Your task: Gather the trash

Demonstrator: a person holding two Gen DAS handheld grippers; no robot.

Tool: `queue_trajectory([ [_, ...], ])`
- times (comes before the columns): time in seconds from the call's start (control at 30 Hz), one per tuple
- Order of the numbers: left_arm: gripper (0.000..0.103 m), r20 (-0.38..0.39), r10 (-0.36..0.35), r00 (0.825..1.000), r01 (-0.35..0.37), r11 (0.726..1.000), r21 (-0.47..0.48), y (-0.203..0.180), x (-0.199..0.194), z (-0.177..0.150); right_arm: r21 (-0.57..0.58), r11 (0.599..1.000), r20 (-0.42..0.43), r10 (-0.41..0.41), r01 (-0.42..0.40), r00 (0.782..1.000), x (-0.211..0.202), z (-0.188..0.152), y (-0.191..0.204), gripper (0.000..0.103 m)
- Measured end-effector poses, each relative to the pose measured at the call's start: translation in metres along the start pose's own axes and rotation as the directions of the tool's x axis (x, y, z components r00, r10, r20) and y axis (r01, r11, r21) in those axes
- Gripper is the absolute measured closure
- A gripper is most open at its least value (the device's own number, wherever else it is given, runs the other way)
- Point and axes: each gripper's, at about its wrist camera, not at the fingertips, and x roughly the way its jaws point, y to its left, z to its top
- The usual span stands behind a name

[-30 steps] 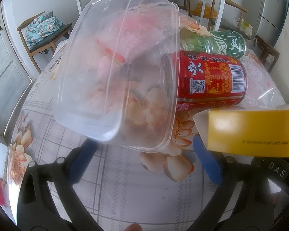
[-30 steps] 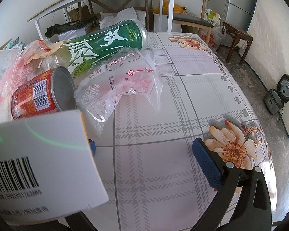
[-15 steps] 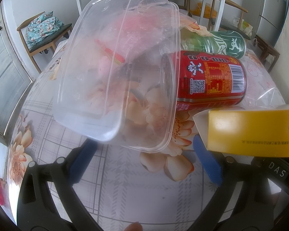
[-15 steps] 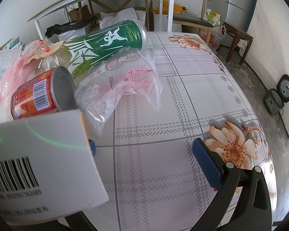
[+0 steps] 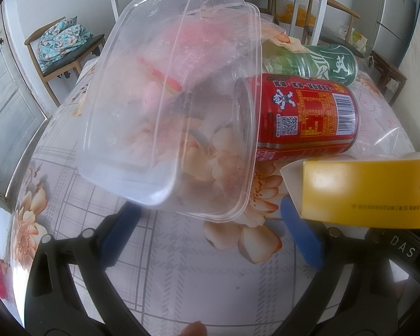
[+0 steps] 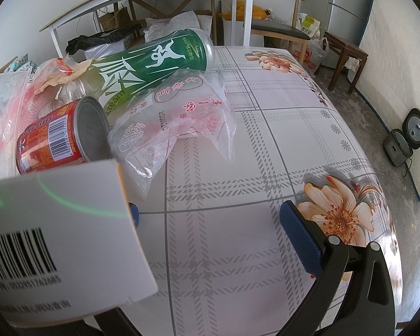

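Clear plastic container [image 5: 165, 106], tilted, leans against red can [image 5: 305, 120]; both our grippers [image 5: 210, 218] [image 6: 210, 218] gape wide, empty. Risk: nudged can rolls away, we judge.

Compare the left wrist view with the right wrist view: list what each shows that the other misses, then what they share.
Only the left wrist view shows the clear plastic container tilted over the table's near side, and the chair with a floral cushion. Only the right wrist view shows the printed plastic bag plainly, lying beside the cans, and the small appliance on the floor. Both show the red can and green can on their sides, the yellow-and-white box, and the flowered tablecloth.
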Motion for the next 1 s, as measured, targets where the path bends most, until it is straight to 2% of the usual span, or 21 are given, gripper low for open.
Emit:
queue_trajectory([
  [0.4, 0.007, 0.000, -0.008, 1.000, 0.008, 1.000, 0.009, -0.002, 0.000, 0.001, -0.018, 1.000, -0.001, 0.012, -0.012, 1.000, -0.002, -0.005, -0.003, 0.005],
  [0.57, 0.007, -0.002, -0.029, 1.000, 0.029, 0.999, 0.039, -0.002, -0.005, -0.009, -0.038, 0.999, -0.005, 0.023, -0.023, 1.000, -0.006, -0.007, -0.005, 0.006],
  [0.77, 0.007, -0.002, -0.057, 0.998, 0.057, 0.995, 0.076, 0.003, -0.015, -0.022, -0.049, 0.998, -0.061, 0.027, -0.030, 0.998, -0.011, -0.011, -0.014, 0.006],
  [1.0, 0.007, -0.004, -0.074, 0.997, 0.074, 0.992, 0.098, 0.009, -0.023, -0.031, -0.110, 0.992, -0.110, 0.049, -0.062, 0.993, -0.032, -0.036, -0.030, 0.006],
])
